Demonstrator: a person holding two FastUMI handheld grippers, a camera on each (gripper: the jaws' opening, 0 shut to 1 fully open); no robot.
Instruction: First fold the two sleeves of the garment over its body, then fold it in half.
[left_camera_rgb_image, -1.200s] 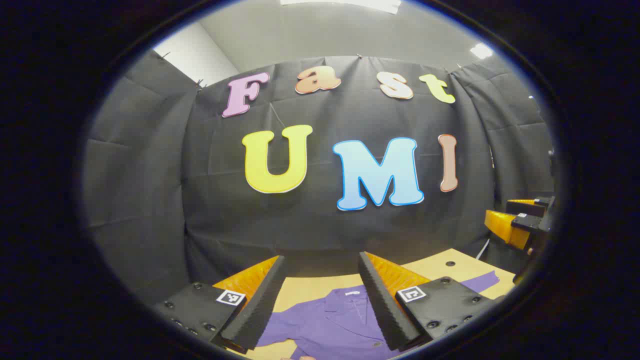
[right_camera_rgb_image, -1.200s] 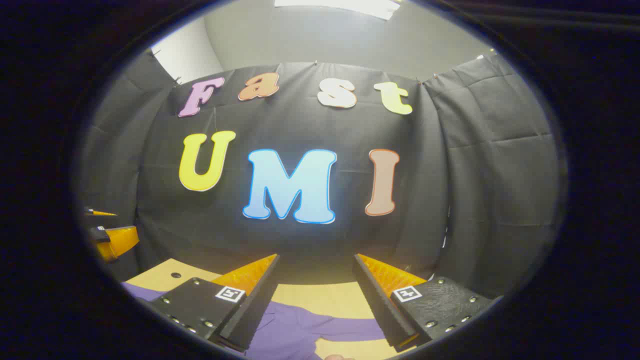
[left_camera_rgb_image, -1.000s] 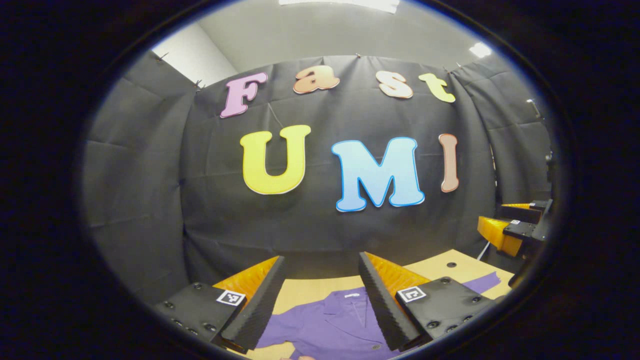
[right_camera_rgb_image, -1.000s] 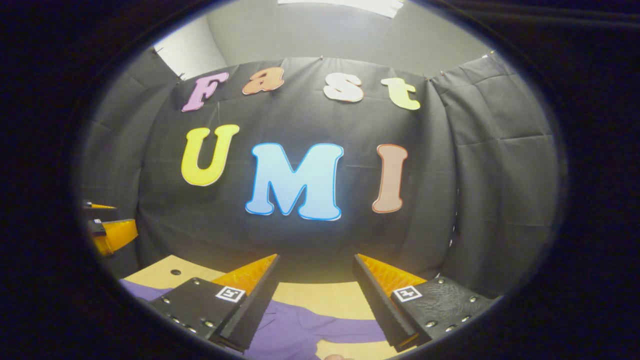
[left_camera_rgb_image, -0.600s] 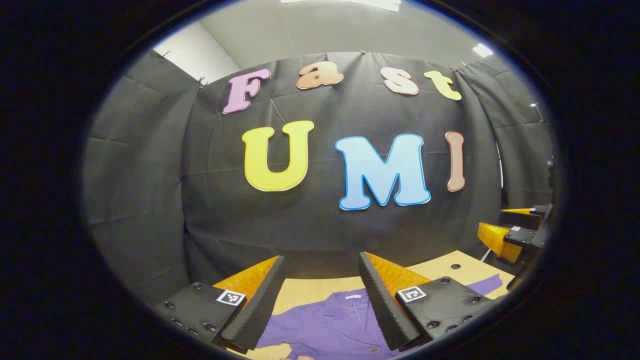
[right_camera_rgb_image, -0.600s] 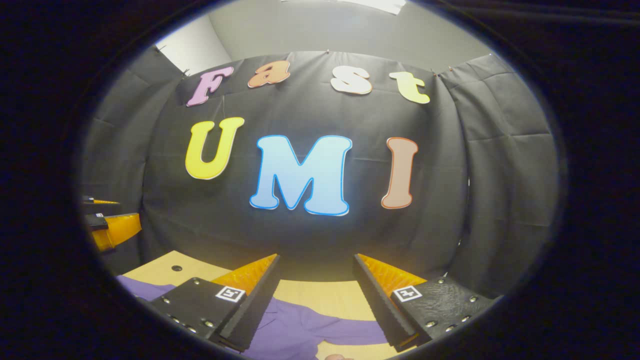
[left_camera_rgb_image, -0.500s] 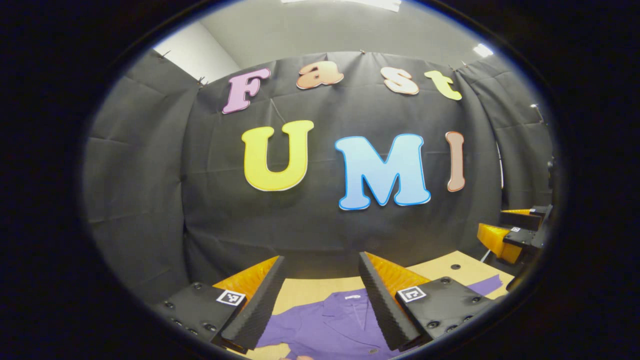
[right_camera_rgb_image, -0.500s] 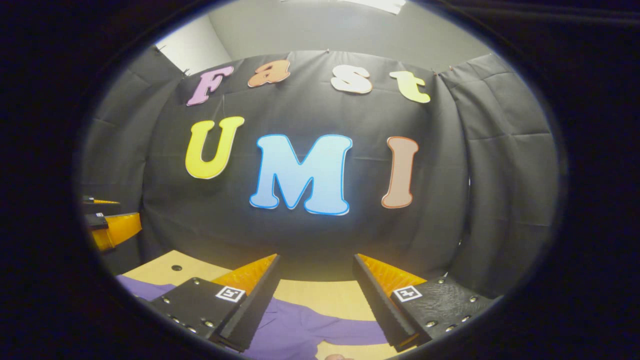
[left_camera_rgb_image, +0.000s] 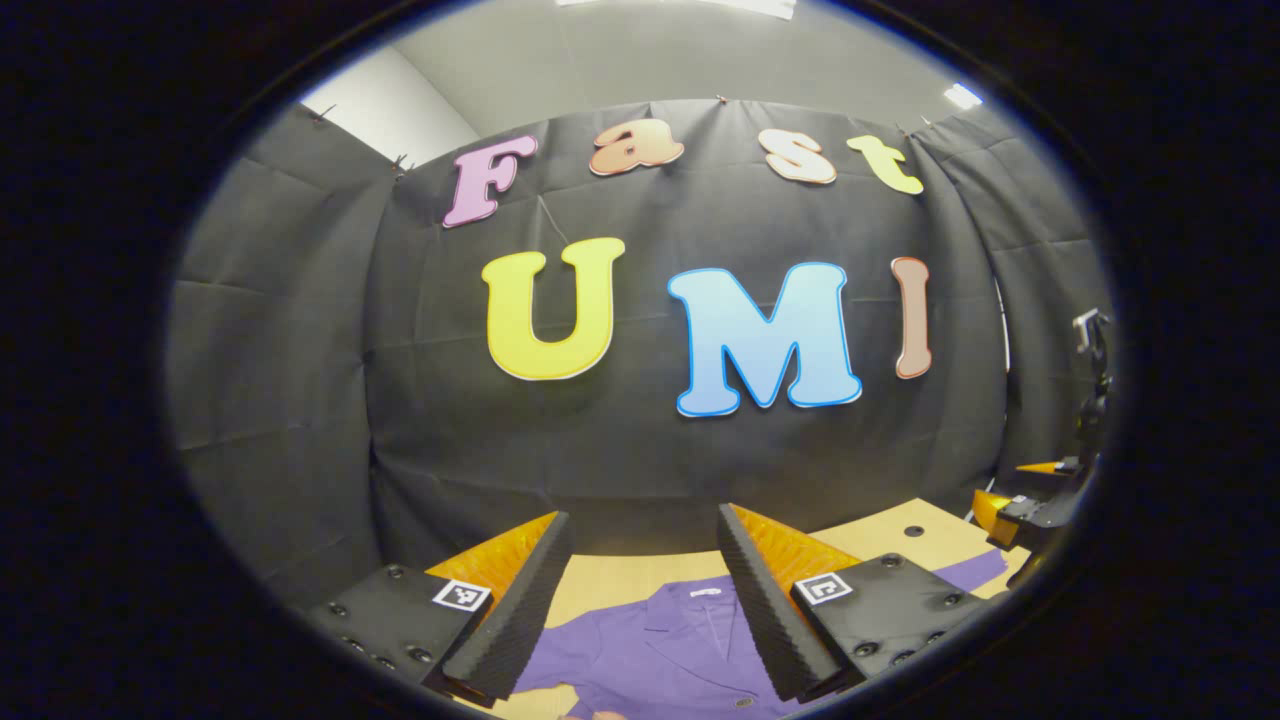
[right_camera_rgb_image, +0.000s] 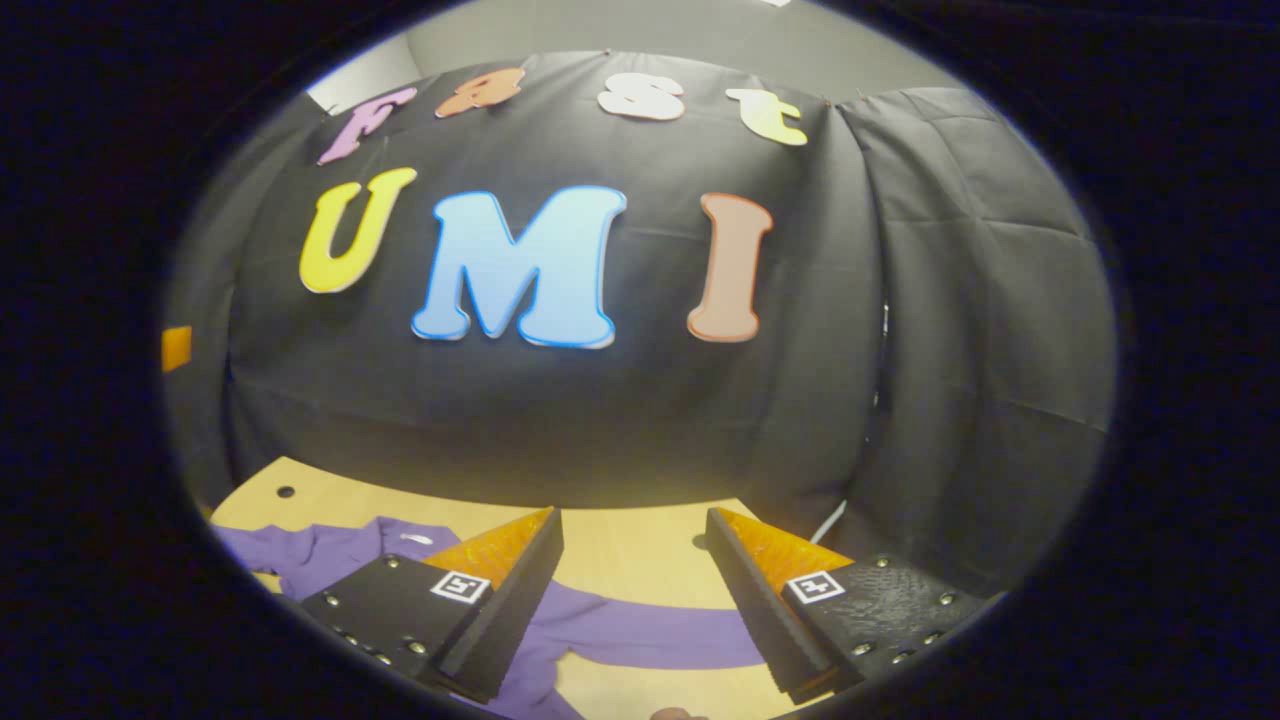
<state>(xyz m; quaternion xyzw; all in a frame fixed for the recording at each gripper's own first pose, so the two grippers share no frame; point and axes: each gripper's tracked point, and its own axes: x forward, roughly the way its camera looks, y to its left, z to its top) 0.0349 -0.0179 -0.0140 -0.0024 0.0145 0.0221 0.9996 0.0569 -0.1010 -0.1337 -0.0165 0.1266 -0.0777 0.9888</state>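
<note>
Purple shirt (left_camera_rgb_image: 660, 655) flat on the table (right_camera_rgb_image: 620, 555), sleeve (right_camera_rgb_image: 650, 640) stretched out (unfolded), left gripper (left_camera_rgb_image: 640, 545) and right gripper (right_camera_rgb_image: 630, 535) above it, jaws apart, holding nothing

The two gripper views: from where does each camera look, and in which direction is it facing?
Left gripper view: rides on the left gripper, above the table, facing the booth wall; its open fingers frame the shirt collar.
Right gripper view: rides on the right gripper, tilted lower; its open fingers frame a stretched-out sleeve.
Shared: the shirt, table and wall.
</note>
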